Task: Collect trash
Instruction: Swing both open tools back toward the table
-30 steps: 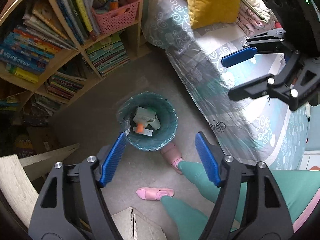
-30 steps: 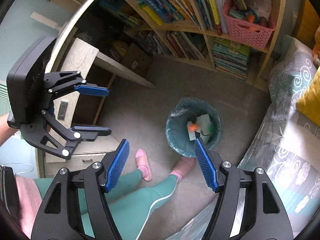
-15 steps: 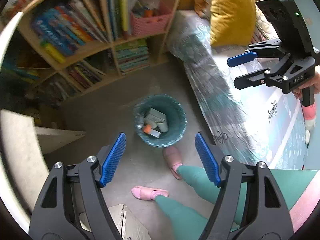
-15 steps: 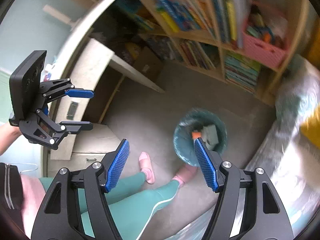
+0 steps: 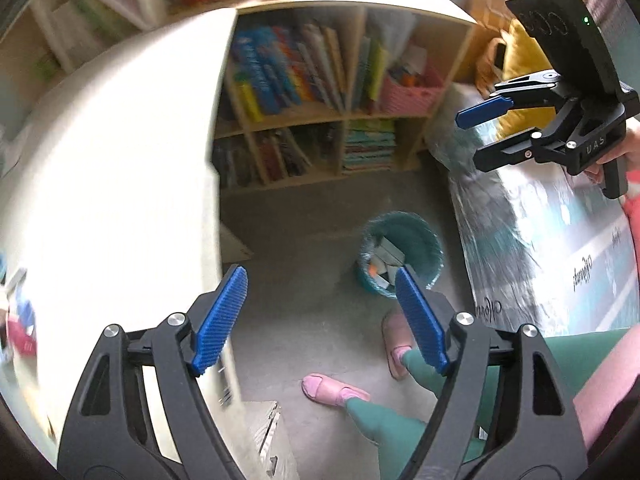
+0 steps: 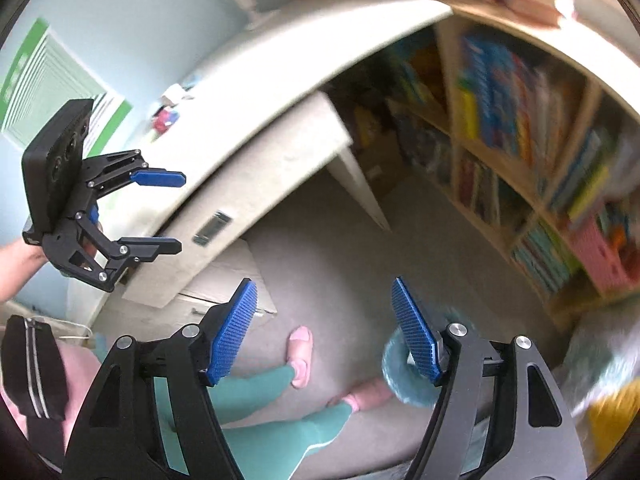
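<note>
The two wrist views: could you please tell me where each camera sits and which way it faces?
Left wrist: on the left gripper, facing steeply down at the floor and teal trash bin; its blue fingers, green legs and pink slippers show.
Right wrist: on the right gripper, facing down past the desk; legs show.
Shared: bin, bookshelf, slippers; each sees the other gripper, both open and empty.

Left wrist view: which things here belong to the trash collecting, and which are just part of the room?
Job:
- teal bin, lined, boxes and scraps inside
- left gripper, open, empty, jaws just widened
- right gripper, open, empty

Just there:
- bookshelf
- pink basket
- bed
- yellow pillow
- white desk
</note>
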`<state>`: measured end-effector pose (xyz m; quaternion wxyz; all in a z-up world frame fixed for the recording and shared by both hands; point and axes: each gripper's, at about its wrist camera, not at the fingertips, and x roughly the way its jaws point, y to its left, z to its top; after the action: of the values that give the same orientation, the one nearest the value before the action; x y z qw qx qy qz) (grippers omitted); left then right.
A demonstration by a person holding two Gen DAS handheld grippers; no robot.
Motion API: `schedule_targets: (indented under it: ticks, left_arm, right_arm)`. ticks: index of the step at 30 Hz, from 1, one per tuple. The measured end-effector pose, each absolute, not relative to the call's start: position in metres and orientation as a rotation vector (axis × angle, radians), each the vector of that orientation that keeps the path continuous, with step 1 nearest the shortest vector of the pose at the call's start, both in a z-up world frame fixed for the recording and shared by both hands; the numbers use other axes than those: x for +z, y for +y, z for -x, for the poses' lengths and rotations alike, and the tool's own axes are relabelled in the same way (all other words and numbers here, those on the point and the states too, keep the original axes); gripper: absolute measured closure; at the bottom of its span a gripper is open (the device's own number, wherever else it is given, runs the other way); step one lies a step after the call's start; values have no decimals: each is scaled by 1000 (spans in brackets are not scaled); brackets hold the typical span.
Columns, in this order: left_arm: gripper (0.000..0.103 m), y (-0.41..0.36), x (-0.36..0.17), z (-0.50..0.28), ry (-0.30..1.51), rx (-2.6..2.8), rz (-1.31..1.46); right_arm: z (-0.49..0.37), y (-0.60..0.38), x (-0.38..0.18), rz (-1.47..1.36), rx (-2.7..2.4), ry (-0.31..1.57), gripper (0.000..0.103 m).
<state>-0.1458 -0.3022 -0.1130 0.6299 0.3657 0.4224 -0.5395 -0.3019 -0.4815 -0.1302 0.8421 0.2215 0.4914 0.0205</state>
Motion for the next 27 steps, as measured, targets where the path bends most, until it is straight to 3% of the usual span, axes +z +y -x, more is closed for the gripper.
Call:
schedule_targets:
  ticks: [5,10,14,27]
  left_arm:
    - [28,-254,-95,112,938,-1148,-776]
    - [20,-200,-83,78,912,-1046,-720]
    - [17,-154,-83,47,927,-944,-675]
    - [15,-23,-79,-56,957,-723,-583]
  right_arm:
    - [245,-442,-107,-350,139,1034,28]
    - [197,-410,-91,-278,208,1022,27]
    - [161,-380,-84,-210,256,1018,20]
    - [44,-264,-75,-50,423,1024,20]
